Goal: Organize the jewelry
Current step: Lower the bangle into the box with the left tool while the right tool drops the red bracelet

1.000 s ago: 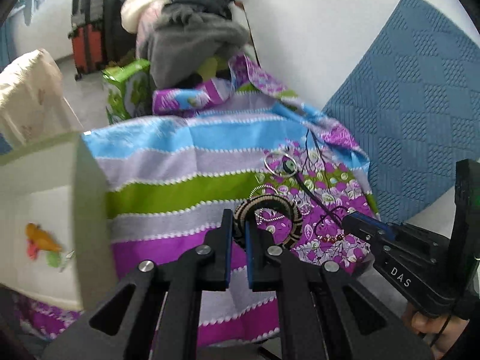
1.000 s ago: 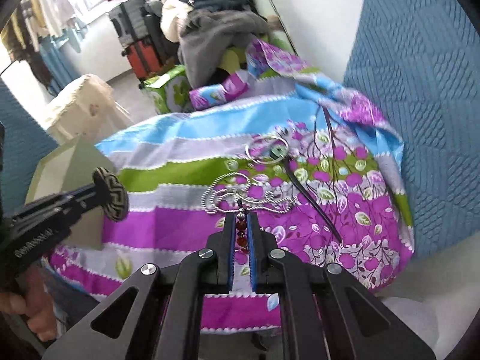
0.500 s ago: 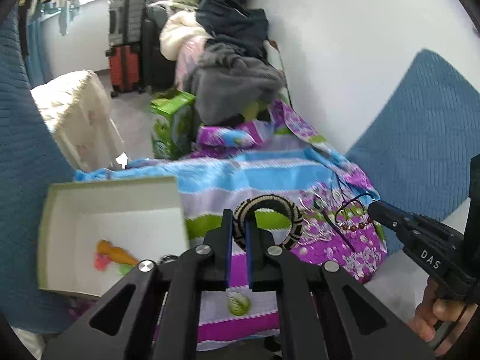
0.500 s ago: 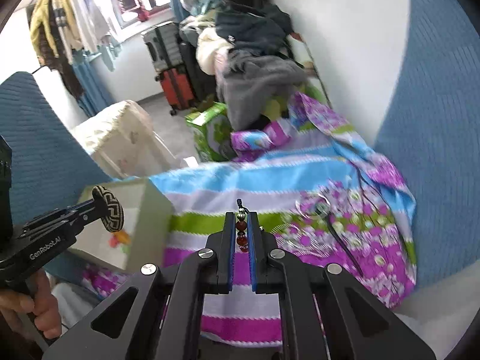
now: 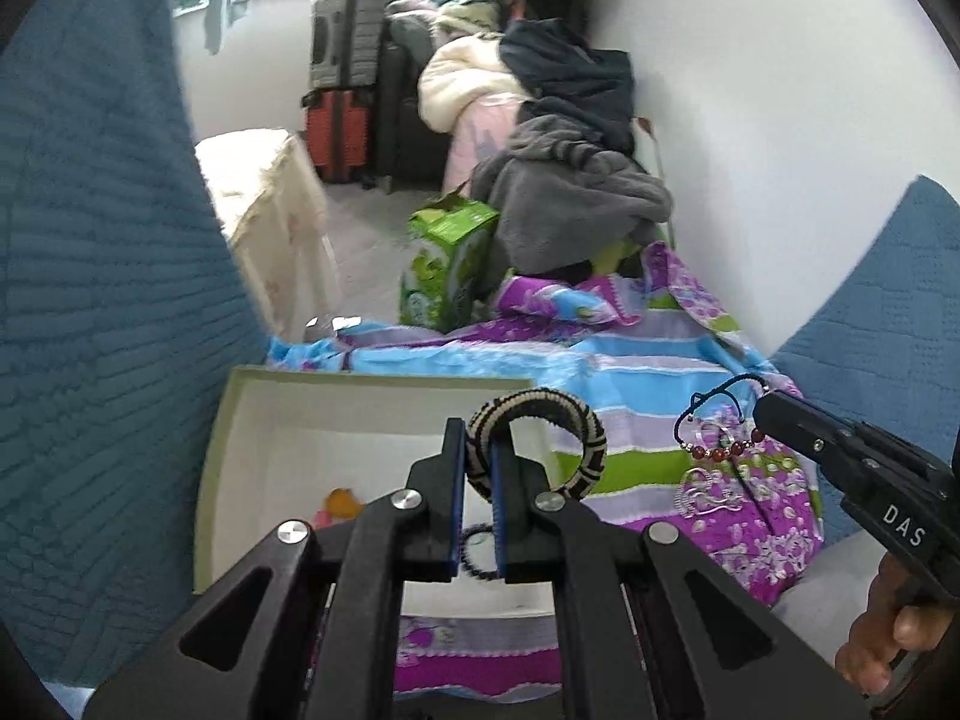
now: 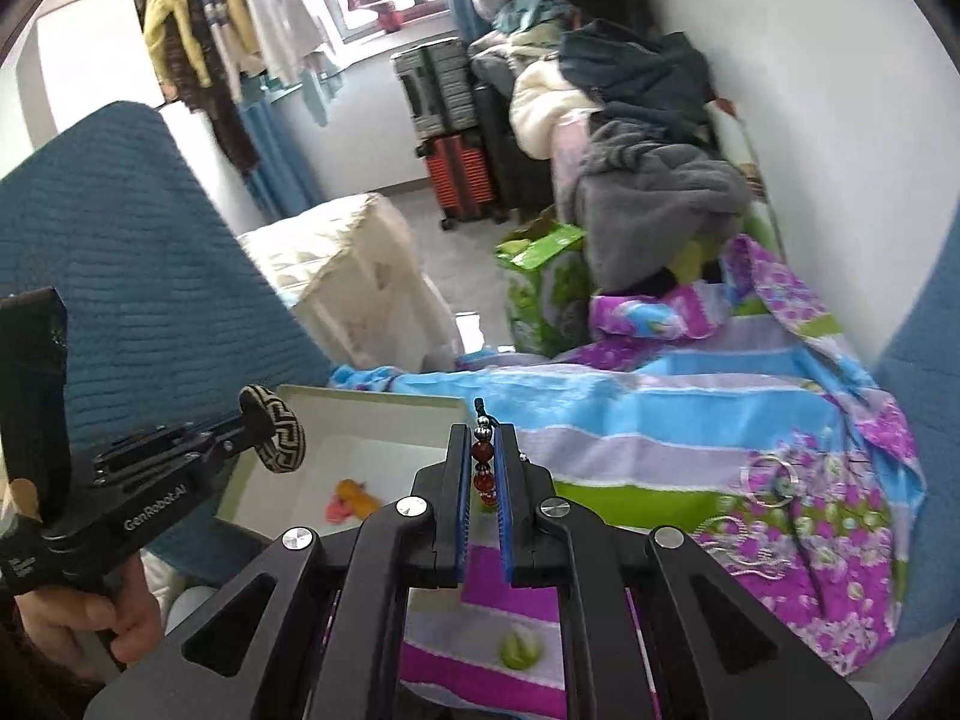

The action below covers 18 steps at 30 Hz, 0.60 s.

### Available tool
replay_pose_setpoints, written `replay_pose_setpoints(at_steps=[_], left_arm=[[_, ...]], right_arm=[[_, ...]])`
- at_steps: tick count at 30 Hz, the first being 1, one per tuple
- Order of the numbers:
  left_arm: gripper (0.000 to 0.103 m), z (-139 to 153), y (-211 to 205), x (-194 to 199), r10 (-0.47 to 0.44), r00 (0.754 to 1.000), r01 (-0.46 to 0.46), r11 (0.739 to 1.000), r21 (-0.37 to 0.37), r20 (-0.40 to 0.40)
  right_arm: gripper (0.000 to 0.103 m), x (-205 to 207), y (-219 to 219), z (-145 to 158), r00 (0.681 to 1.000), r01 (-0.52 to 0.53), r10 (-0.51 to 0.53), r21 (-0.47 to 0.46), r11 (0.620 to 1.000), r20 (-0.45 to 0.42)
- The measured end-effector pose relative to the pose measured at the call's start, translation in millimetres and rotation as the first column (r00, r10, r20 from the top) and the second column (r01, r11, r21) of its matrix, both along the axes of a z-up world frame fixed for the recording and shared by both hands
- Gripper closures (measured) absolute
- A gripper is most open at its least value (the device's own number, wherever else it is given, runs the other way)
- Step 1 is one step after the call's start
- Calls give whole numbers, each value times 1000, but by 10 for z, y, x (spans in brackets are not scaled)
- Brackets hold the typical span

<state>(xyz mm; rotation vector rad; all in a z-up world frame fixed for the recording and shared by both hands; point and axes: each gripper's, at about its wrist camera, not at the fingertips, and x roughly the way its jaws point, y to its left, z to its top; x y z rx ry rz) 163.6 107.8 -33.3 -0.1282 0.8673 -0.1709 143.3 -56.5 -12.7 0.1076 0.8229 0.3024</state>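
Note:
My left gripper (image 5: 478, 450) is shut on a woven black-and-cream bangle (image 5: 570, 432) and holds it above the open white box (image 5: 240, 420). The bangle also shows in the right wrist view (image 6: 277, 438), over the box (image 6: 372, 414). My right gripper (image 6: 483, 456) is shut on a red bead bracelet (image 6: 483, 468) with a dark cord, held in the air right of the box; it also shows in the left wrist view (image 5: 720, 450). Small orange and pink pieces (image 6: 351, 498) and a dark bead bracelet (image 5: 477, 552) lie in the box. Silver chains (image 6: 738, 546) and a ring (image 6: 774, 474) lie on the floral cloth.
The striped floral cloth (image 6: 660, 438) covers the surface. Blue quilted cushions (image 5: 90, 300) stand at left and right. Beyond are a green carton (image 5: 447, 258), a cream hamper (image 6: 360, 282), suitcases (image 5: 342, 102) and a clothes pile (image 5: 558, 150) by the white wall.
Both grippers rose and drew back from the cloth, each carrying its piece. The left one moved left, so the bangle now hangs over the box.

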Motion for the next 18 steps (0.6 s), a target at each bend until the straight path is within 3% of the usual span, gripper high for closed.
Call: replay_pose_setpoints(at_steps=[18], left_arm=[[96,-724,507,42,64,988,-64,998,7,-138]], right_arm=[[97,129,747,-835,983,-104,100,-20,994,-155]])
